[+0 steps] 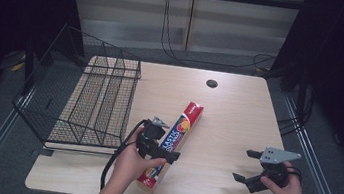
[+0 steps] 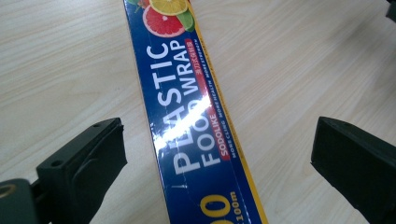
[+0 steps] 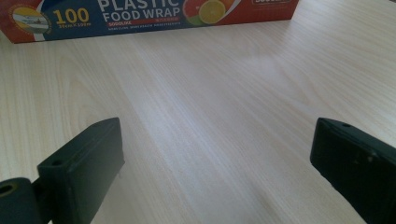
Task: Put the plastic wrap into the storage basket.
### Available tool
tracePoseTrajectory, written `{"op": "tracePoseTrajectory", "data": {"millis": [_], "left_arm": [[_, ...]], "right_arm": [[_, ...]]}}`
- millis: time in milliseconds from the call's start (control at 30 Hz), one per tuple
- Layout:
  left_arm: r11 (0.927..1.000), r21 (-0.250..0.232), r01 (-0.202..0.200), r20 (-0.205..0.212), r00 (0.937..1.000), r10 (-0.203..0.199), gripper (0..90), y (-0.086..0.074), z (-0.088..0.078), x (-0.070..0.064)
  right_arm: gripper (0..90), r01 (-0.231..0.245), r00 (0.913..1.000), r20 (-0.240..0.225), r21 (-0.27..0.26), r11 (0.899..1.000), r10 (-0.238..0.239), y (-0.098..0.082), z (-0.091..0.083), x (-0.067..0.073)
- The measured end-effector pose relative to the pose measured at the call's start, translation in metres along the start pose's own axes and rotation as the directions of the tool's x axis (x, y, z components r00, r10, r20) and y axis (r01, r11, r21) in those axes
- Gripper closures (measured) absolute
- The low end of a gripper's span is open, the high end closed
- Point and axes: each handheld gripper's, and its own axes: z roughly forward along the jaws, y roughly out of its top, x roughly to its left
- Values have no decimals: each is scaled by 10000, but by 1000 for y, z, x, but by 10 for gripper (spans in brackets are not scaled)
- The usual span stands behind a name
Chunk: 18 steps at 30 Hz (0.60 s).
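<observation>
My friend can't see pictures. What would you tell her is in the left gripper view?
A long blue box of plastic food wrap, with citrus slices printed near its far end, lies on a pale wooden table. The left gripper hangs just above the box with its two black jaws wide open, one on each side, not touching it.

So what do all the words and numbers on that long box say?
All on the plastic wrap box:
"PLASTIC FOOD WRAP" in big white letters on the blue side.
"SODOLIKE" in small white letters on a red strip beside it.
"100" in yellow near one end.
"100m" in small yellow print next to that number.
Too small or blurred to read: the fine line under "SODOLIKE", the red patch by the fruit picture, and the print on the red end.
</observation>
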Motion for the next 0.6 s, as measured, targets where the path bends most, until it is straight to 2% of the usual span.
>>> {"op": "tracePoseTrajectory", "data": {"millis": [67,167,300,600], "left_arm": [[9999,111,-111,86,9999,110,33,1,0,1],[9999,120,-86,-103,9999,87,33,7,4,1],[9999,143,-81,-126,9999,82,42,12,9,2],[9984,547,114,-330,9994,-96,66,18,24,6]], "right_arm": [[23,34,10000,3,-14,10000,-34,0,-1,-1],[23,38,10000,9,-37,10000,-38,0,-1,-1],[23,9,10000,29,-106,9999,-9,0,-2,-1],[23,-5,10000,9,-122,9999,5,0,-2,-1]]}}
